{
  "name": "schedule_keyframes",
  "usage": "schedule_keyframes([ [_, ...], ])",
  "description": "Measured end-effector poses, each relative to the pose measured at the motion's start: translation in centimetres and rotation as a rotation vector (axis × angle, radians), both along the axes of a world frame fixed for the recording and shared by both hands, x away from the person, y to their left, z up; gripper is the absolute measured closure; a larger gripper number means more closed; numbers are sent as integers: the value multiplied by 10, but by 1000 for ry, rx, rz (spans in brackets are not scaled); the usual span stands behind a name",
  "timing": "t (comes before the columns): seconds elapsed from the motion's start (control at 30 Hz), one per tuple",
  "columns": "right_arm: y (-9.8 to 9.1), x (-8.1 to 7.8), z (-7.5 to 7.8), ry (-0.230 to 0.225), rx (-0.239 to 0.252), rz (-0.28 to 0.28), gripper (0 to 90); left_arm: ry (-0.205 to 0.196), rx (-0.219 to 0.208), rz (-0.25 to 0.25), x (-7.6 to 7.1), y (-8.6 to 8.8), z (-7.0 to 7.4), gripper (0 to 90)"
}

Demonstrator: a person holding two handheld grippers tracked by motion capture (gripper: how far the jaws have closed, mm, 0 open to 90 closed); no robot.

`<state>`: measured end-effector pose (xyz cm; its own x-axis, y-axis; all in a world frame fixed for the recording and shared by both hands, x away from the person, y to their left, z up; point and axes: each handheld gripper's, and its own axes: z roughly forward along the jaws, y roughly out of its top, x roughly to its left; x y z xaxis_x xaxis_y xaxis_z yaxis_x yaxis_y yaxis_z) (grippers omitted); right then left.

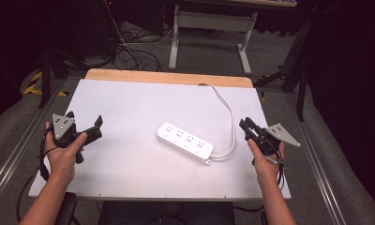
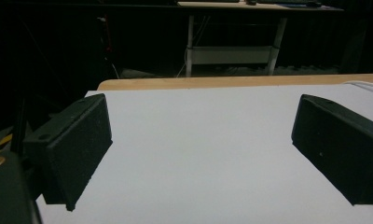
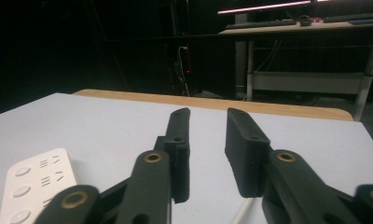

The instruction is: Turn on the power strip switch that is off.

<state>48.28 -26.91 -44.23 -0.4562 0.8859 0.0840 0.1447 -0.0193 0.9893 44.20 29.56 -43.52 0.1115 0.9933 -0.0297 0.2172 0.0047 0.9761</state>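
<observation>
I hold both grippers above the white board, one near each side edge, and the power strip lies flat between them, a little toward the right edge and turned at an angle to the front edge. Its white cable loops from its right end back to the far edge of the board. The left gripper has its jaws wide apart with nothing between them. The right gripper has its jaws close together, with a narrow gap and nothing inside. I judge the first risk is here: with such a narrow gap the right gripper cannot go around the body of the strip, so it may only push it and make it slide or turn on the smooth board. The cable loop lies just beside the right gripper, so a jaw may catch it and drag the strip toward the right edge.
</observation>
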Motion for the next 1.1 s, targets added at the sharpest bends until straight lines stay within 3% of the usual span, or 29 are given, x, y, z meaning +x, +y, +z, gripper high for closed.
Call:
schedule_keyframes([
  [0.33,3,-4,5,8,-40,50,900,-2,1,-5,0,0,0,59],
  [0.63,11,-4,10,39,-82,102,900,-1,4,-9,0,-1,0,60],
  [1.1,16,-1,11,51,-71,130,900,1,6,-14,0,-1,0,61],
])
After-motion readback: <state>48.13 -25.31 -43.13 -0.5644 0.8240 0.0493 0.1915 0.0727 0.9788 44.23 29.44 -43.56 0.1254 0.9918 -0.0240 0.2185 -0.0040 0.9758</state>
